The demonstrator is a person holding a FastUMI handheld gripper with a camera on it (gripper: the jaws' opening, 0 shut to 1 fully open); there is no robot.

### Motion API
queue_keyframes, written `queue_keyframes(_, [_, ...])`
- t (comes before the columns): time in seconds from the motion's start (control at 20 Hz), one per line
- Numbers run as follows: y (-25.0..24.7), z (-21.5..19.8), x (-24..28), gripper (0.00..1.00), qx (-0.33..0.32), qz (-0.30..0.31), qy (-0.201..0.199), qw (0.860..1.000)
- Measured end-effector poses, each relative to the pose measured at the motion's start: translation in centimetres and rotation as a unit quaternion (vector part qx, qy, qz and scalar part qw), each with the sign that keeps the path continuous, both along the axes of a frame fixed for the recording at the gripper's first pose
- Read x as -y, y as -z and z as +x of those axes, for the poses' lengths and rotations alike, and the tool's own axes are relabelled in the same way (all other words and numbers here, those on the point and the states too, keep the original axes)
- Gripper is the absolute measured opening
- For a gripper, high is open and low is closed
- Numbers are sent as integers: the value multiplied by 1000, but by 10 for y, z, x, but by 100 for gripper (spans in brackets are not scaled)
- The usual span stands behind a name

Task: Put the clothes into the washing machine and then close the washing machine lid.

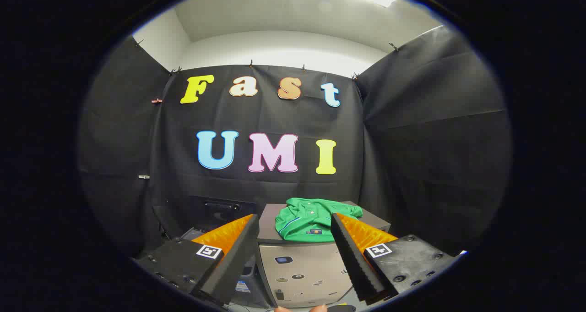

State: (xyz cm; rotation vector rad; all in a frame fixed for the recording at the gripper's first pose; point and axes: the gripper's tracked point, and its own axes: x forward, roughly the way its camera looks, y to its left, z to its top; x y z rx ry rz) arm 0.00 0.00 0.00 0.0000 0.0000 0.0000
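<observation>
Fingers (249, 238) of the gripper (293, 220) are spread wide with nothing between them, held above and short of a grey cabinet (302, 270). A green shirt (309, 220) lies crumpled on the cabinet's top, reaching its front edge, just beyond the fingertips. Left of the cabinet, behind the left finger, stands a dark machine (215, 211) against the black cloth wall (412, 142).
</observation>
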Motion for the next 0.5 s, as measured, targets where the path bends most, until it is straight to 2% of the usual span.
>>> queue_keyframes(0.5, [-6,-7,-10,98,8,-8,-12,1000])
